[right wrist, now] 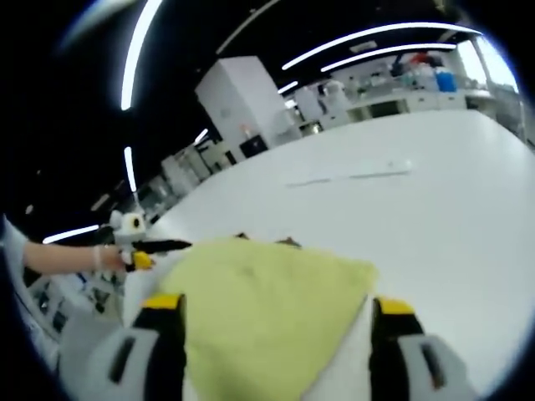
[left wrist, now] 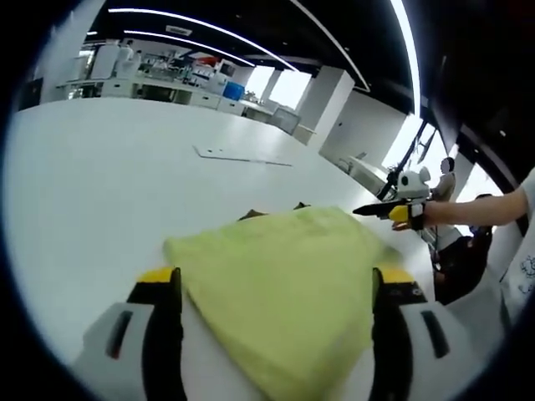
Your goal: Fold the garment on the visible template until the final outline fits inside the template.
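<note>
The yellow-green garment [left wrist: 288,288] lies folded on the white table [left wrist: 100,184], between the spread jaws of the left gripper [left wrist: 276,292]. The right gripper [right wrist: 276,322] also stands open, its jaws either side of the cloth. A dark edge peeks beyond the garment's far side.

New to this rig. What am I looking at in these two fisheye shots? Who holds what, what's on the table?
No robot arm here: a person carries a handheld two-jaw gripper in each hand, each with its own camera looking along its jaws.

In the left gripper view, the left gripper has its jaws apart on either side of a yellow-green garment lying folded on the white table. The right gripper enters from the right.

The right gripper view shows the same garment between that gripper's open jaws. Neither visibly grips the cloth.
</note>
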Demonstrator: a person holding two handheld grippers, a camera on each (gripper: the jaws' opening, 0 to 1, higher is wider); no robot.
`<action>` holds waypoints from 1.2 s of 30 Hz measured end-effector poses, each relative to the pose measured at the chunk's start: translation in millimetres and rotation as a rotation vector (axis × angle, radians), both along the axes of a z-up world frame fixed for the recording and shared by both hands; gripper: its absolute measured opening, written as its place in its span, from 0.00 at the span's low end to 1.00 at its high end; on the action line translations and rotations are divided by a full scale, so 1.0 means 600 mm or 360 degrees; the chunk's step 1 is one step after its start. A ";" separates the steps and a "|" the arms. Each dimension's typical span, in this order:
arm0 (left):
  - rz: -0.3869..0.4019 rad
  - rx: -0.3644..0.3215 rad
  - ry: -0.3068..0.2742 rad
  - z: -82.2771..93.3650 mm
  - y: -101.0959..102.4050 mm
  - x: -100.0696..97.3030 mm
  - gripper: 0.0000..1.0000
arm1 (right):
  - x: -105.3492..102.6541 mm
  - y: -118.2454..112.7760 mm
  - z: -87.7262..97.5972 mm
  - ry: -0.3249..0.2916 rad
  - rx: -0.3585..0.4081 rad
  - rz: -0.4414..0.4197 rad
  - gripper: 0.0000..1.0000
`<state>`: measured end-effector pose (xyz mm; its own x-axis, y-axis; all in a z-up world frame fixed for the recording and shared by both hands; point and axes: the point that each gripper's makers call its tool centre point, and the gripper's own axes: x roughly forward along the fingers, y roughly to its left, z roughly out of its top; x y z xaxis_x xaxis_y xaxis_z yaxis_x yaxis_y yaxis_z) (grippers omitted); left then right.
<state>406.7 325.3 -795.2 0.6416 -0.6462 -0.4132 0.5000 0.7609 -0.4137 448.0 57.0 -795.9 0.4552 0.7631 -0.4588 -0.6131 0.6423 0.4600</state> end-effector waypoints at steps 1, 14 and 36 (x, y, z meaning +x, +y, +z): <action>-0.0001 0.0010 -0.0005 0.000 0.002 -0.006 0.91 | -0.007 -0.004 0.000 0.0004 -0.0003 -0.0004 0.91; 0.0055 0.0036 -0.0009 0.012 0.033 -0.068 0.89 | -0.044 -0.055 0.020 -0.0026 -0.0015 -0.0055 0.91; 0.0163 0.0027 -0.0036 0.037 0.052 -0.160 0.79 | -0.124 -0.089 0.016 -0.0031 -0.0020 -0.0103 0.85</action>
